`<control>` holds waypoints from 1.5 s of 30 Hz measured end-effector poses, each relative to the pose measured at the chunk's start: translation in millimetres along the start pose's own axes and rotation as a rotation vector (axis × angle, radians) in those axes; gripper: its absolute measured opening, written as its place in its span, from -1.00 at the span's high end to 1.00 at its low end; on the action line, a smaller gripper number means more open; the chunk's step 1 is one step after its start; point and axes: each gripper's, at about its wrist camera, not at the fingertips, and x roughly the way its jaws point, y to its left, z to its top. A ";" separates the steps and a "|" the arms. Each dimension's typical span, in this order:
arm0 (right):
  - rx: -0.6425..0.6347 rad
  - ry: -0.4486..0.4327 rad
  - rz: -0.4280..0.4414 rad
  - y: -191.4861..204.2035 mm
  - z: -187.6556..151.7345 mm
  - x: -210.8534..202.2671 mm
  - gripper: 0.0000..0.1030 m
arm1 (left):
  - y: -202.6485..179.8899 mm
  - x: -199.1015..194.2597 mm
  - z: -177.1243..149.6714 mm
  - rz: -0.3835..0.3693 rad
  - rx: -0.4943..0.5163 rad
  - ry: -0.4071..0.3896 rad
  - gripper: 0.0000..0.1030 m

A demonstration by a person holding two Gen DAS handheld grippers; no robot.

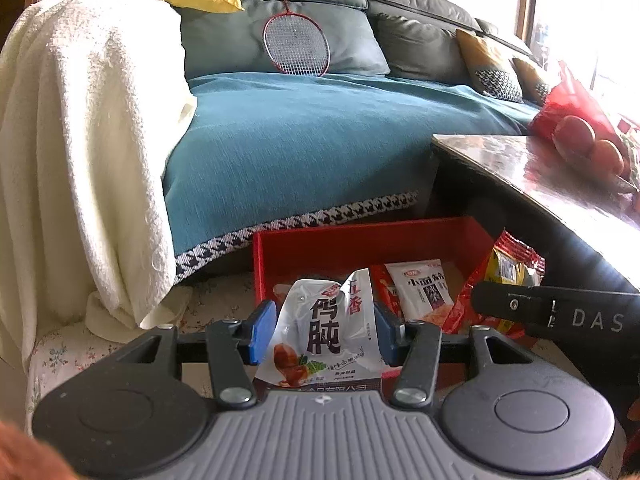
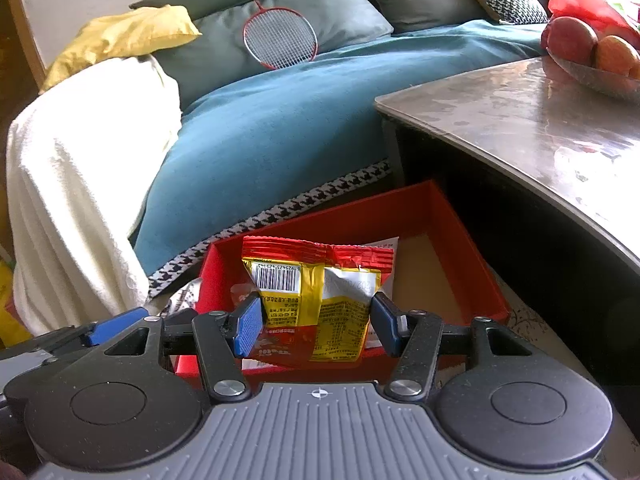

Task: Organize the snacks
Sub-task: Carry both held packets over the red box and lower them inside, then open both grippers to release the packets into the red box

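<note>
Left gripper (image 1: 325, 330) jaws pinch a white packet (image 1: 320, 336); right gripper (image 2: 318, 322) jaws seemingly clamp a yellow-red packet (image 2: 316, 300).

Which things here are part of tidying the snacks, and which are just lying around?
Part of the job:
- white snack packet in the left gripper
- red and yellow snack packet in the right gripper
- red box
- white noodle packet already in the box

Just lying about:
- badminton racket
- white towel
- yellow cushion
- fruit bowl on the table
</note>
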 end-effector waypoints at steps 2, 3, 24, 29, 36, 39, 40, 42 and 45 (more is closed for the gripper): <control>0.002 0.002 -0.002 -0.1 2.7 4.1 -0.26 | 0.9 2.7 1.8 0.005 -0.004 -0.001 0.12; 0.001 0.003 -0.002 0.1 4.0 5.4 -0.26 | 1.5 4.2 2.6 0.007 -0.006 -0.002 0.12; 0.001 0.071 -0.063 -6.1 20.5 71.1 -0.21 | -1.5 46.3 9.3 0.050 -0.002 0.034 0.12; 0.002 0.083 -0.080 -8.0 20.6 80.2 -0.21 | -1.3 56.6 9.4 0.060 0.002 0.046 0.12; 0.000 0.107 -0.088 -11.9 19.8 95.8 0.01 | -4.1 69.4 4.4 0.070 0.019 0.073 0.12; -0.004 0.123 -0.089 -11.6 18.3 101.0 -0.02 | -3.7 74.2 3.7 0.075 0.025 0.079 0.11; -0.005 0.131 -0.090 -11.7 17.2 102.1 -0.02 | -3.7 75.0 3.5 0.075 0.027 0.079 0.11; -0.004 0.142 -0.091 -12.1 15.4 103.5 -0.03 | -3.9 76.0 2.9 0.074 0.033 0.079 0.10; -0.008 0.144 -0.090 -11.5 14.8 103.0 -0.05 | -5.1 78.8 2.0 0.070 0.045 0.095 0.09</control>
